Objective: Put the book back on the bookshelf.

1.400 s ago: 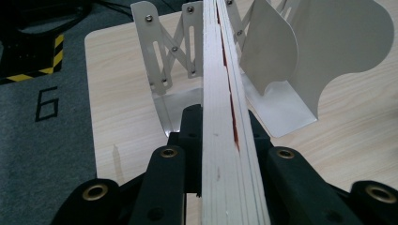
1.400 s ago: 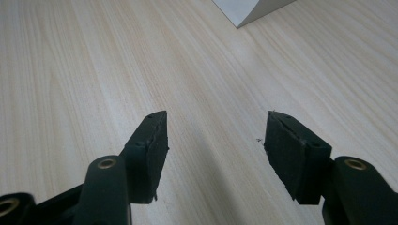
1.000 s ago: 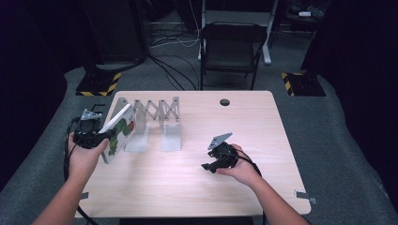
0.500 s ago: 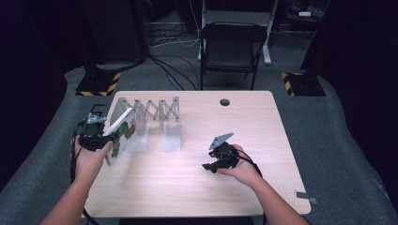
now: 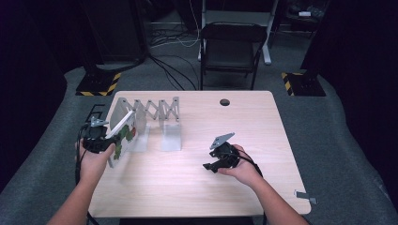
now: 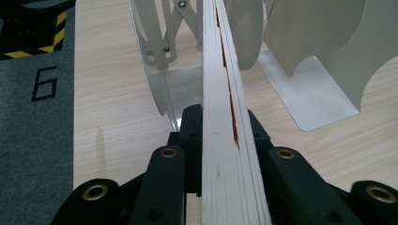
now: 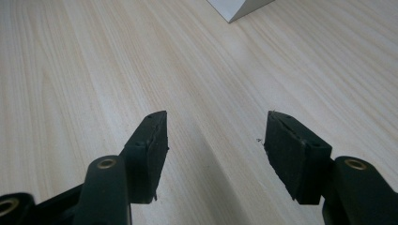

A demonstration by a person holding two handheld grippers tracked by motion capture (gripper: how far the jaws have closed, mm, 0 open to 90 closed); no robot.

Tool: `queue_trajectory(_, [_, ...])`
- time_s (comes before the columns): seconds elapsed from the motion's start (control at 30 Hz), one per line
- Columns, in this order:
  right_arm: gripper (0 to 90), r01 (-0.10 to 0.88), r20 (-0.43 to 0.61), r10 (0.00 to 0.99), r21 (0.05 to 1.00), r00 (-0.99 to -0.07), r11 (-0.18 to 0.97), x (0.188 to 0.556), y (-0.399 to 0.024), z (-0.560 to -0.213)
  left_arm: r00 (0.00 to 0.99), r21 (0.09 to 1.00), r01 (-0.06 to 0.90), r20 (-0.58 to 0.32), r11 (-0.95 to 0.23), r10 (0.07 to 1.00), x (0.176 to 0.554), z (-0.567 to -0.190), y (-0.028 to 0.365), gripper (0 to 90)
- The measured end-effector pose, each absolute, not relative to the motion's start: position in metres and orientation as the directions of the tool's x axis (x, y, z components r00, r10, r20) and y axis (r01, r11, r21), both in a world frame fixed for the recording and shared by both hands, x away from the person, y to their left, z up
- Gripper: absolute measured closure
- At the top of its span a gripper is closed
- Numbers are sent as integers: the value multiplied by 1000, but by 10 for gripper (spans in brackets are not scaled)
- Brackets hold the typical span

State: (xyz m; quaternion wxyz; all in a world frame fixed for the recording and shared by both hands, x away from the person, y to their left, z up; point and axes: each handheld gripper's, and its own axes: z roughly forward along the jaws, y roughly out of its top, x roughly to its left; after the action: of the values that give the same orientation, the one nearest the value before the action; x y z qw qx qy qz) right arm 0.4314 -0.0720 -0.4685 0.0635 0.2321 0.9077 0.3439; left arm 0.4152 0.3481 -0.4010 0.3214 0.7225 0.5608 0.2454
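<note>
At the left edge of a pale wooden table (image 5: 197,187), a person's left hand holds the left gripper (image 5: 101,139), its two black jaws pinching a thin book (image 5: 123,137) by its edge. The book has a white cover with a green and red picture, and it leans tilted at the leftmost slot of a metal accordion book rack (image 5: 155,110). In the left gripper view, the book's page edges (image 6: 225,140) run straight up between the jaws toward the rack's curved grey dividers (image 6: 324,51). Well apart, near the table's middle right, the right gripper (image 5: 217,164) rests low in the right hand, its jaws spread with bare wood between them.
</note>
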Motion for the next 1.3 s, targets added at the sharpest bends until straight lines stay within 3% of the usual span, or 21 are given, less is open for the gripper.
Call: queue_trajectory(1.3, [393,409,72,477,637,-876,654,432,-78,-475,158,726,680,-4,-106,987,440,-425,335,757])
